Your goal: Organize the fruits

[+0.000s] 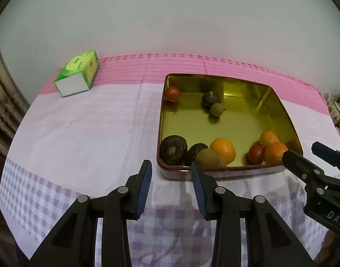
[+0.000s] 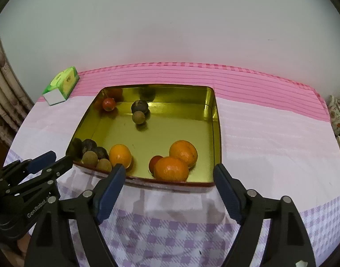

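A gold metal tray (image 1: 281, 111) (image 2: 215, 120) on the table holds all the fruit. Near its front wall lie three oranges (image 2: 171, 169), a red fruit (image 2: 154, 161), dark round fruits (image 1: 173, 149) and small brown fruits (image 1: 206, 156). At the back lie a red fruit (image 1: 173, 93), a dark fruit (image 1: 210, 99) and a brown one (image 1: 217, 109). My left gripper (image 1: 171, 173) is open and empty at the tray's front left corner. My right gripper (image 2: 170, 178) is open and empty in front of the tray's front wall; it also shows in the left wrist view (image 1: 303, 155).
A green tissue box (image 1: 77, 76) (image 2: 61, 85) lies at the table's back left. A pink and lilac checked cloth (image 1: 81, 133) covers the table. A white wall stands behind. Clutter (image 1: 339, 111) sits past the right edge.
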{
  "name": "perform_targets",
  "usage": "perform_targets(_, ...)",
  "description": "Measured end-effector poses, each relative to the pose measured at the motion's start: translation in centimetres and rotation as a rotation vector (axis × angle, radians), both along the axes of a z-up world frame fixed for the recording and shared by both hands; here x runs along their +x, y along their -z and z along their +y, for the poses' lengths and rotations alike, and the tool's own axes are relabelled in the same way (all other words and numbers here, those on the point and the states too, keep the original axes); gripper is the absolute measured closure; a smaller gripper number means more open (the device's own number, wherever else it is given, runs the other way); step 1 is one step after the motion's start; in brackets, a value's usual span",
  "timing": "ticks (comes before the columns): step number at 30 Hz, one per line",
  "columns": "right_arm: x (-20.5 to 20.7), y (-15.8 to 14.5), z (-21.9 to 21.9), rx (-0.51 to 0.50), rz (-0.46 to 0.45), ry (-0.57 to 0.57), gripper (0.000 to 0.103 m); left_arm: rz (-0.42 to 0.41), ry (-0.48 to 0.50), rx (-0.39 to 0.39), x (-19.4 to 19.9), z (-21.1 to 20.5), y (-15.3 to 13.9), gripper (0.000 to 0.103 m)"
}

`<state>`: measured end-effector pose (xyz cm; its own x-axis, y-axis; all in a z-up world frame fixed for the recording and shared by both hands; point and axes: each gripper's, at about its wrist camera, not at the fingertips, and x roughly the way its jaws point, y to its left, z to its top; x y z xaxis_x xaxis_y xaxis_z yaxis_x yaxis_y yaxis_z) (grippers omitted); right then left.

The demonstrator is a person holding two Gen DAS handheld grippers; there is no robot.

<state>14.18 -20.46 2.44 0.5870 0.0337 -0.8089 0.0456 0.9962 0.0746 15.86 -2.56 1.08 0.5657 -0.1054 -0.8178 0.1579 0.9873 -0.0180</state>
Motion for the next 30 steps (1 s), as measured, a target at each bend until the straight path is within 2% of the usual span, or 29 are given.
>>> perform_targets(3, -0.7, 0.1, -0.2, 0.01, 0.006, 0.021, 0.012, 0.002, -0.003, 0.006, -0.6, 0.1, 0.0, 0.065)
perform_targets(16, -3.7, 0.5, 0.7, -0.014, 0.02, 0.033, 0.007, 0.003, -0.027, 0.002, -2.7, 0.9, 0.1, 0.064)
perform_targets(30, -4.8, 0.9, 1.0, -0.034, 0.034, 0.035, 0.005, 0.02, -0.036, 0.008, -3.7, 0.8, 0.8, 0.064)
